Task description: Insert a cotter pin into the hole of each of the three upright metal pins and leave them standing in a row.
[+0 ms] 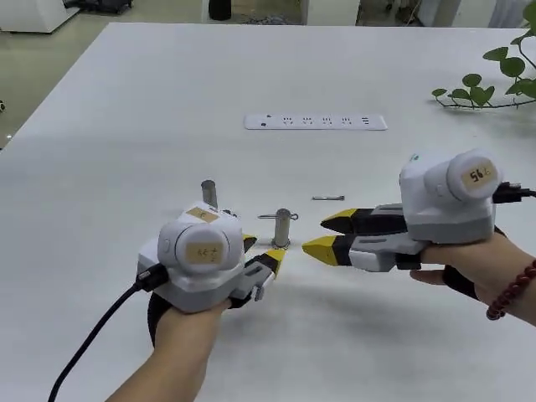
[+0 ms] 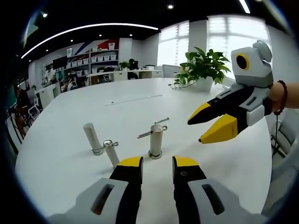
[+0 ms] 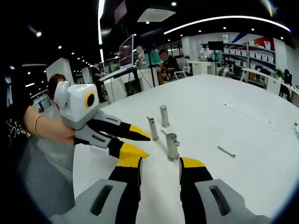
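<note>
Both claws are in over the white tabletop point(image 1: 126, 100)! The left gripper point(image 1: 264, 251) has its yellow-tipped jaws moderately parted and nothing between them. The right gripper point(image 1: 314, 234) is also parted and empty, its tips aimed toward 9 o'clock in the head view. Just beyond both sets of tips stands a stout upright grey metal pin point(image 1: 282, 224), with a thin silver cotter pin point(image 1: 270, 216) through its top. At its 10 o'clock stands a bare metal pin point(image 1: 208, 194). In the left gripper view, a slimmer metal pin point(image 2: 112, 156) carries a ringed cotter pin point(image 2: 107, 143). A loose cotter pin point(image 1: 328, 198) lies flat at 2 o'clock, and a white power strip point(image 1: 316, 122) sits at 12.
</note>
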The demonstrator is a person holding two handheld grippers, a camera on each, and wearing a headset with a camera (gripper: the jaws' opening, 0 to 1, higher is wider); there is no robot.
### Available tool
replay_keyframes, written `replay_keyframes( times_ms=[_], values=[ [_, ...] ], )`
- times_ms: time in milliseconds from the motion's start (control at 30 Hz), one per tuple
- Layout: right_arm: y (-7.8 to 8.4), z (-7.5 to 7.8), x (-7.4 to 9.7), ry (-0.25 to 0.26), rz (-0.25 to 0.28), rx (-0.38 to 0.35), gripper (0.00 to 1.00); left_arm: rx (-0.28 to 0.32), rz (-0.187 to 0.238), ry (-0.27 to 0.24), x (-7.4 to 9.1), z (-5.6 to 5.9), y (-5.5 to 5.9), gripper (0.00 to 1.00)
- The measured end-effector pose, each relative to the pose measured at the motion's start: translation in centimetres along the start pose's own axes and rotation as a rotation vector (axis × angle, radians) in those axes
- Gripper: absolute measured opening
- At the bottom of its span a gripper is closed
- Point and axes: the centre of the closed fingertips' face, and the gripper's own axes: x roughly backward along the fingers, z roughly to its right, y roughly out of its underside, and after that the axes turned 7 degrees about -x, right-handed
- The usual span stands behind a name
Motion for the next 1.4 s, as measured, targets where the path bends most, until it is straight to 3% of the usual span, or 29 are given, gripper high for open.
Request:
replay_keyframes(
  times_ms=[367, 600, 667, 967, 1133, 1267, 1400],
  values=[
    [-2.2, -0.2, -0.7, 0.003, 0.008, -0.003, 0.35, 0.028, 0.034, -0.021, 2.8, -1.1, -0.7, 0.40],
    [-3.2, -0.2, -1.8, 0.005, 0.000, 0.009, 0.38, 0.019, 0.042, -0.013, 3.9, -1.8, -1.0, 0.60],
    [-3.6, -0.1, -2.1, 0.005, -0.002, 0.012, 0.38, 0.043, 0.057, -0.015, 4.3, -2.0, -1.1, 0.65],
    [-5.6, 0.1, -3.5, 0.017, -0.006, 0.008, 0.37, 0.077, 0.057, -0.025, 6.2, -3.2, -1.2, 0.81],
    [-6.4, 0.3, -4.8, 0.023, -0.013, 0.015, 0.37, 0.063, 0.055, -0.049, 7.0, -4.3, -1.1, 0.89],
    [-6.6, 0.4, -5.7, 0.025, -0.022, 0.015, 0.37, 0.073, 0.050, -0.043, 7.4, -4.5, -0.8, 0.97],
    [-6.9, 0.5, -6.9, 0.027, -0.023, 0.001, 0.36, 0.056, 0.051, -0.038, 7.6, -4.3, -0.7, 0.99]
  ],
)
